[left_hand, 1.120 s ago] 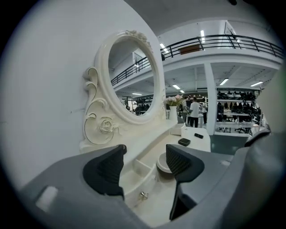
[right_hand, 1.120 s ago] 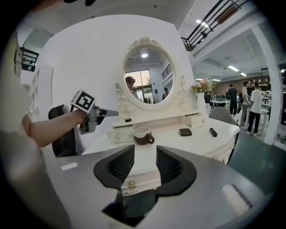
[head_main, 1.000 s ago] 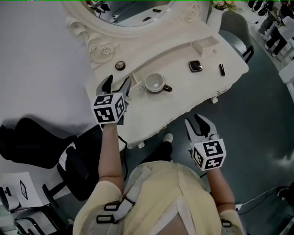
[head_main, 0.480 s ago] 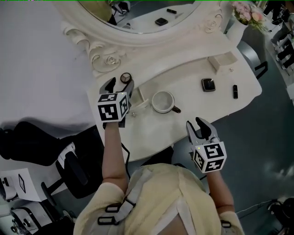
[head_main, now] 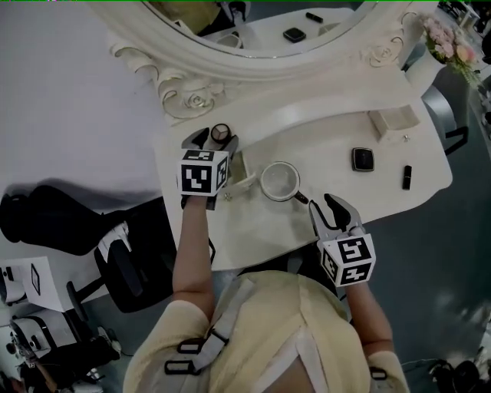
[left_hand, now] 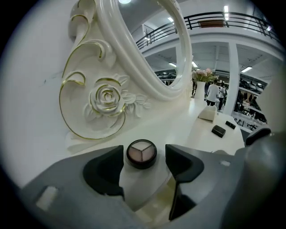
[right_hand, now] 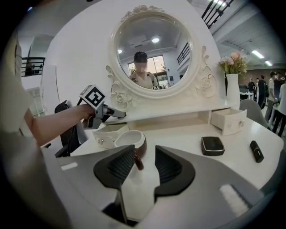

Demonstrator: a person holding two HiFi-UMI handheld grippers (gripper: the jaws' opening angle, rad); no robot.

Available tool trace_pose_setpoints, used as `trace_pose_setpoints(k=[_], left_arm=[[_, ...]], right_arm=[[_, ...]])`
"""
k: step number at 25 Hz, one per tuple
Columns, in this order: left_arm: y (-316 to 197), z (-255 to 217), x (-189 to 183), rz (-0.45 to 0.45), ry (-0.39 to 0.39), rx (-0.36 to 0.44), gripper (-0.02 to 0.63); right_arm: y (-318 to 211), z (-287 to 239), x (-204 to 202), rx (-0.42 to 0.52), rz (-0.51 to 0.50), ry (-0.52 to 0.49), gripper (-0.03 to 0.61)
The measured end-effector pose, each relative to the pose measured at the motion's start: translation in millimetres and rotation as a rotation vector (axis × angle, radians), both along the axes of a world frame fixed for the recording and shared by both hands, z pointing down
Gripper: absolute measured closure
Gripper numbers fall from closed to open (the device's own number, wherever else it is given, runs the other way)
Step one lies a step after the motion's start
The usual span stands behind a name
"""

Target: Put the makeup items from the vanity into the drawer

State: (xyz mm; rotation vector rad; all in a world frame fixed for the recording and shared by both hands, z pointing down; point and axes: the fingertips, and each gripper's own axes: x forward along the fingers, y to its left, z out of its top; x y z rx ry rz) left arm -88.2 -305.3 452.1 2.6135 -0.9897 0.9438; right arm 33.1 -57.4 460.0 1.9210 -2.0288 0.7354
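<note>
This looks like a staged dressing corner set inside a large open hall. A white carved vanity bench (head_main: 253,226) with an oval rose-carved mirror (head_main: 192,96) and a white vase of pink flowers (right_hand: 230,91) stands on a dark grey floor (head_main: 449,257). In the upper right of the left gripper view are a black-railed upper gallery (left_hand: 223,19) and ceiling strip lights (left_hand: 226,9), with people standing (left_hand: 213,94) beyond. A black wheeled office chair (head_main: 119,269) sits at the lower left of the head view.

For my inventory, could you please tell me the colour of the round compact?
The compact: black rim, three pale pinkish shades; best in the left gripper view.
</note>
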Motion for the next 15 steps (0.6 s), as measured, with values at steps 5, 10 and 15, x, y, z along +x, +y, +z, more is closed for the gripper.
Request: trace_pose_setpoints(k=[5, 10, 15], left_arm=[[-5, 5, 0, -0.071, -0.036, -0.008, 0.330], [-5, 4, 3, -0.074, -0.061, -0.001, 0.382], [-4, 3, 3, -0.089, -0.055, 0.020, 0.388]], right_arm=[[-3, -4, 6, -0.005, -0.089, 0.004, 0.446], [-7, -6, 15, -0.010, -0.140, 0.006, 0.446], [-10, -7, 15, -0.011, -0.199, 0.009, 0.446]])
